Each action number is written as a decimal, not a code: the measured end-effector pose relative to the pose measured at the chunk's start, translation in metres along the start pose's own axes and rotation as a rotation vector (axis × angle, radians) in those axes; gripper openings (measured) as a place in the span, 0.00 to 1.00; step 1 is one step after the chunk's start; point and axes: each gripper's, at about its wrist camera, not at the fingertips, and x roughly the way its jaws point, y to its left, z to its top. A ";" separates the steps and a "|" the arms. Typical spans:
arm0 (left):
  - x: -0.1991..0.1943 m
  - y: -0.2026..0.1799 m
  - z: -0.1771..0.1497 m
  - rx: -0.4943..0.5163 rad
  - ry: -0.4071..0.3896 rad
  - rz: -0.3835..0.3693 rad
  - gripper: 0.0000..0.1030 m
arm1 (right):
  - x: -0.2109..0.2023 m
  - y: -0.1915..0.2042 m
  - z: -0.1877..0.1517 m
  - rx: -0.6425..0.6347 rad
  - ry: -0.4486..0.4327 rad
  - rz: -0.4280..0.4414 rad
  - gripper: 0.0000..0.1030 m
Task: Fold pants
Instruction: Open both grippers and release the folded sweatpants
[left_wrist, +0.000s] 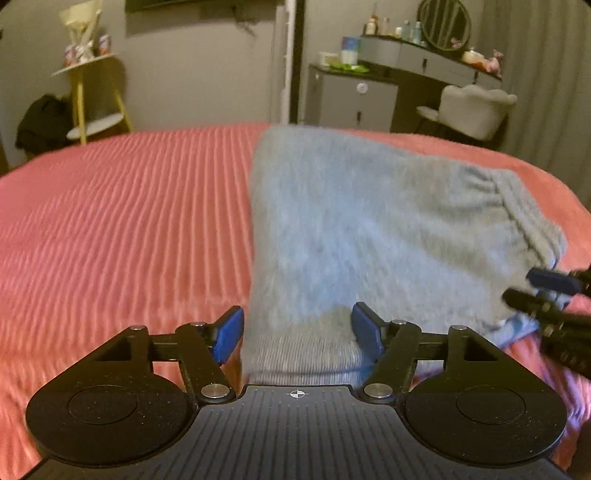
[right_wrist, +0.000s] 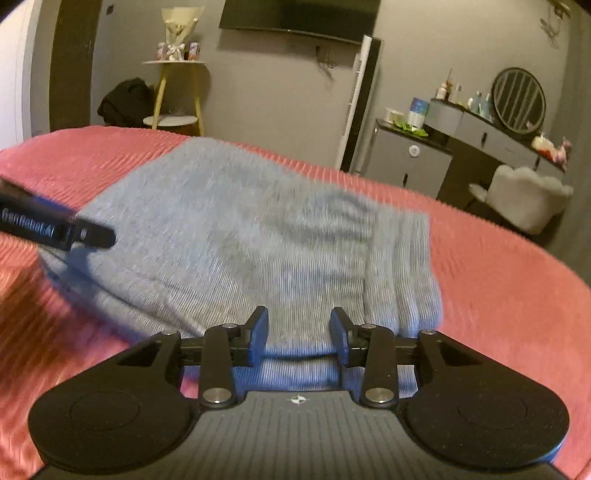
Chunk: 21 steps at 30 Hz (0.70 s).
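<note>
Grey knit pants (left_wrist: 351, 229) lie folded on the pink ribbed bedspread (left_wrist: 122, 229); the ribbed waistband is on the right side (left_wrist: 524, 218). My left gripper (left_wrist: 297, 334) is open, its blue pads either side of the pants' near ribbed edge. My right gripper (right_wrist: 299, 334) is open over the near edge of the pants (right_wrist: 240, 236), beside the waistband (right_wrist: 402, 266). The right gripper also shows at the right edge of the left wrist view (left_wrist: 546, 295). The left gripper shows at the left edge of the right wrist view (right_wrist: 55, 229).
The bed's far edge faces a grey wall. A yellow-legged side table (left_wrist: 88, 92) with a dark bag stands at back left. A grey dresser (left_wrist: 369, 96), a round mirror (left_wrist: 445, 24) and a white chair (left_wrist: 476, 107) stand at back right.
</note>
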 end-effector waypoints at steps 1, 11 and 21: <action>0.000 0.002 0.001 -0.019 0.001 0.001 0.69 | -0.001 0.000 0.000 0.006 0.002 0.001 0.36; 0.008 0.016 0.013 -0.152 0.117 0.023 0.79 | 0.000 0.009 -0.001 -0.004 0.011 -0.040 0.36; -0.011 -0.001 0.018 -0.031 0.167 0.066 0.80 | -0.008 0.006 -0.004 0.018 0.021 -0.034 0.36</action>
